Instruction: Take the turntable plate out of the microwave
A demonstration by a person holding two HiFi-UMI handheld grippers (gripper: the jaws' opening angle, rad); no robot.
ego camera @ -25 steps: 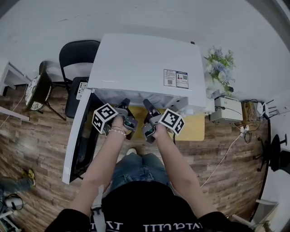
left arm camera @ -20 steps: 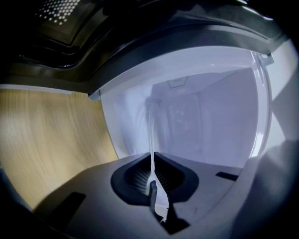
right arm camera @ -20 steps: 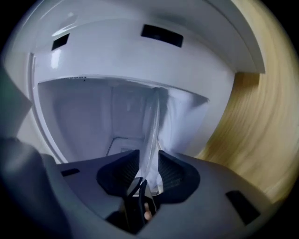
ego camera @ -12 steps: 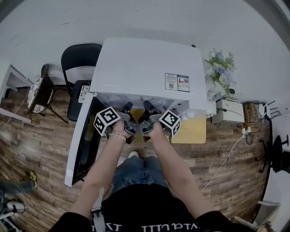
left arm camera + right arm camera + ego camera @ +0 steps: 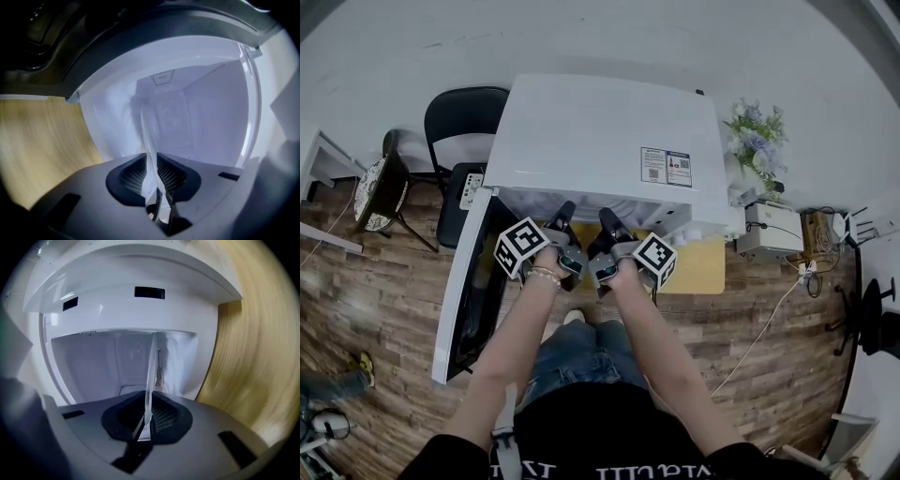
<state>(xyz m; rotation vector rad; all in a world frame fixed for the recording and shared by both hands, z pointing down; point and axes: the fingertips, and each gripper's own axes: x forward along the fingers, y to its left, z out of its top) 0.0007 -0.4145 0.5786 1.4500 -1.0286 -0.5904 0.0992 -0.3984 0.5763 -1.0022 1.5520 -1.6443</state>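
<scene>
The white microwave (image 5: 600, 131) sat with its door (image 5: 464, 281) swung wide open at its left side. At the mouth of the microwave's cavity, the clear turntable plate (image 5: 149, 140) showed edge-on in both gripper views. Both forearms reached side by side toward the microwave's front. The left gripper (image 5: 565, 214) was clamped on the plate's rim, its jaws having just eased slightly wider. The right gripper (image 5: 607, 217) had just closed its jaws on the rim too. On the microwave's top, a small label (image 5: 665, 166) carried a square code and print too small to read.
</scene>
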